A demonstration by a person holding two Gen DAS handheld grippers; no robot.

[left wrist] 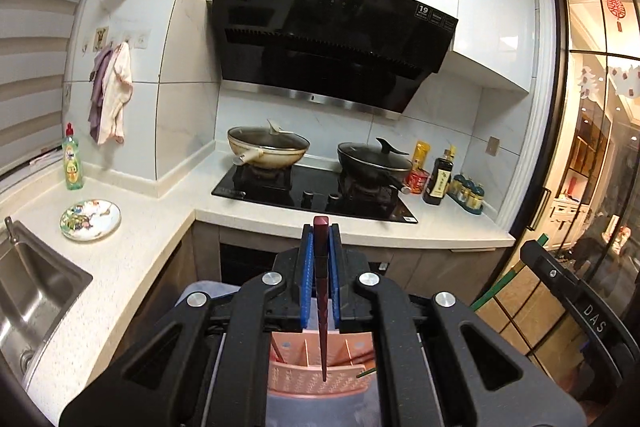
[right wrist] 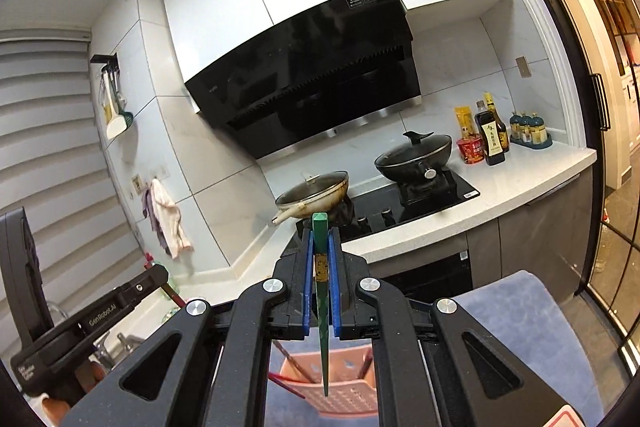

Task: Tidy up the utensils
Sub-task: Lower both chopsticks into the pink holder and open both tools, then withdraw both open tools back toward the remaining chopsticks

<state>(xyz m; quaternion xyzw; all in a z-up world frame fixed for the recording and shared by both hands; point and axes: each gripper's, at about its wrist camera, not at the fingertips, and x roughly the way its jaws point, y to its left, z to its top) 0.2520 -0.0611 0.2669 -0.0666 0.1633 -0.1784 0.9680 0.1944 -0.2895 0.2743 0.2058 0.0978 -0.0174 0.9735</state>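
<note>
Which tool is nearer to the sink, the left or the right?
Left. The sink lies directly beside the left tool, at its left. The right tool is on the far side of the left tool, away from the sink.

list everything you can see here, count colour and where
dark red chopstick: 1, clamped in left claw, tip down over the holder
green chopstick: 1, clamped in right claw, tip down over the holder
utensil holder: 1, pink, perforated, below both claws
woks with lids: 2, cream on left burner, black on right burner
range hood: 1, black, above the stove
plate: 1, patterned, on the counter by the sink
dish soap bottle: 1, green, counter corner
cloths: 2, pink and purple, on wall hooks
sauce bottle: 1, dark, right of the stove
mat: 1, blue-grey, on the floor
left claw: black, blue pads, shut
right claw: black, blue pads, shut
</note>
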